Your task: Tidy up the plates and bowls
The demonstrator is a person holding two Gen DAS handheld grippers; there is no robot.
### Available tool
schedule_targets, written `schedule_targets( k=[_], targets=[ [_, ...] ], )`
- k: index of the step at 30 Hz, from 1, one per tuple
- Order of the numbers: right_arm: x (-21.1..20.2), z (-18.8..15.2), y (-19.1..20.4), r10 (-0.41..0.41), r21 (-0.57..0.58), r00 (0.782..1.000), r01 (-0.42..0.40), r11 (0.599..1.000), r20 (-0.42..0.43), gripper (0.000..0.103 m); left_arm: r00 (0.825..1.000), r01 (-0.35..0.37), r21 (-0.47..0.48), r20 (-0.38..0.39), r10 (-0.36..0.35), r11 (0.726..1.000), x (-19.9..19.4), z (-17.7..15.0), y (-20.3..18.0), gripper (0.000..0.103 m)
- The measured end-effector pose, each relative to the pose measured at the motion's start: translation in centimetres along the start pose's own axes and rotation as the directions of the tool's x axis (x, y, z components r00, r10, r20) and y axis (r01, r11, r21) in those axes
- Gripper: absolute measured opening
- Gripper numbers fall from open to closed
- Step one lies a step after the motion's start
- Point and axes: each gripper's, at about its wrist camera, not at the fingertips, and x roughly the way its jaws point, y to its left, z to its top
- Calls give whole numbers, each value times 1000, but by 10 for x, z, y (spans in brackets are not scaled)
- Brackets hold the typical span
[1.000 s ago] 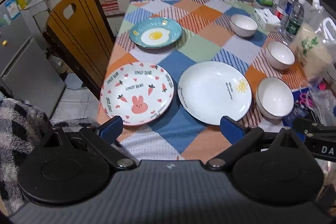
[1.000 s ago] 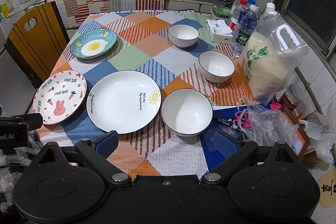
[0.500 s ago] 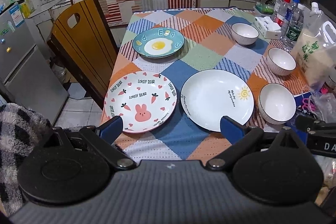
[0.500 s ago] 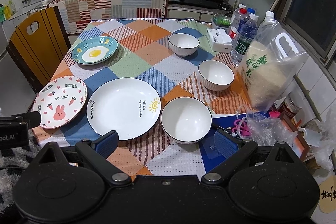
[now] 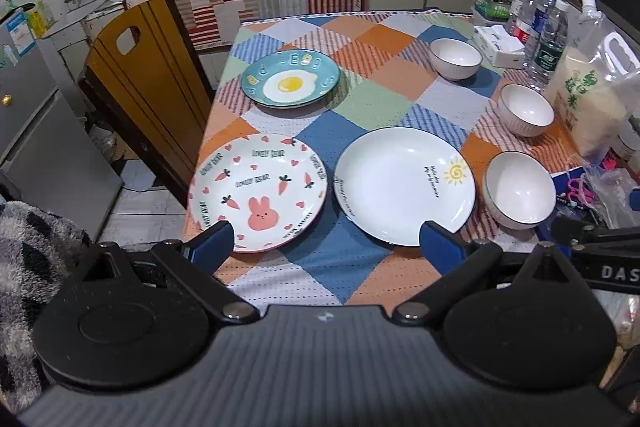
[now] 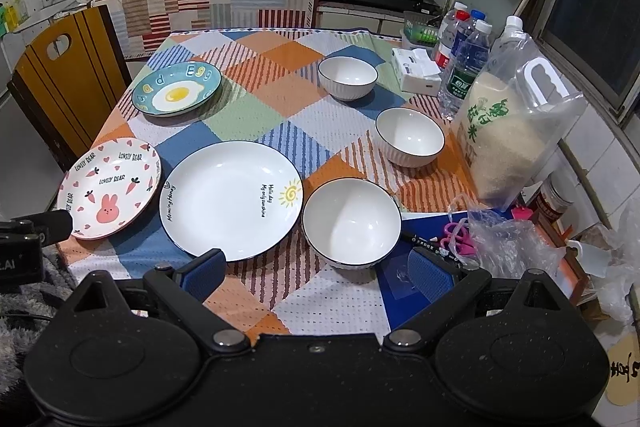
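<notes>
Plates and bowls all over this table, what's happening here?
Nothing has been picked up yet. A person holds a claw in each hand; the left claw and the right claw both hang open and empty over the near edge of the patchwork tablecloth. The bunny plate, sun plate and egg plate lie separately, unstacked. Three white bowls sit apart along the right side, beside a rice bag.

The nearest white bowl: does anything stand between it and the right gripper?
Nothing visible does. The right gripper, jaws open, hangs just before the nearest white bowl, with only bare tablecloth between them. The sun plate lies beside the bowl.
</notes>
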Motion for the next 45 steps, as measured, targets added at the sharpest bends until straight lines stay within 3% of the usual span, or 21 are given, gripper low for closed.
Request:
schedule_targets(
  k=[9,11,13,15,21,25,30,32,35,36,40,41,43,45],
  targets=[
    [15,2,1,10,-13,1000,-10,1000,5,99,998,63,11,-19,-63,998,16,12,4,100],
    [17,1,0,39,-28,997,-37,999,68,99,997,73,48,0,-73,996,23,17,6,100],
    [22,-6,1,102,-77,978,-89,993,181,99,995,56,111,72,-64,992,28,19,6,96],
    [40,-14,6,145,-133,965,-118,984,219,99,994,43,160,93,-59,986,37,20,7,96],
    [92,-31,11,296,-53,934,-292,955,199,92,992,86,265,62,-106,960,74,34,9,96],
    [124,-41,19,366,22,923,-371,928,122,87,985,168,314,-25,-169,934,119,48,4,95],
    [162,-53,17,419,190,906,-423,886,61,73,978,201,413,-137,-157,888,190,59,-9,73],
    [179,-58,17,421,260,906,-419,870,51,61,976,204,436,-160,-147,877,214,62,-12,71],
    [198,-66,15,420,363,905,-415,834,68,52,971,223,450,-186,-153,865,249,68,-12,69],
    [200,-68,15,420,380,903,-419,824,85,50,968,230,448,-195,-157,864,258,69,-11,64],
    [199,-72,19,386,404,916,-397,824,113,41,944,296,441,-268,-190,847,291,73,-11,47],
    [199,-74,20,371,417,922,-383,824,113,32,936,319,437,-284,-207,841,296,74,-11,46],
    [200,-77,16,370,457,921,-382,803,120,28,909,385,407,-320,-266,828,298,75,-9,29],
    [201,-77,11,376,497,919,-384,778,121,26,905,390,388,-327,-271,835,299,75,-7,28]
  ],
)
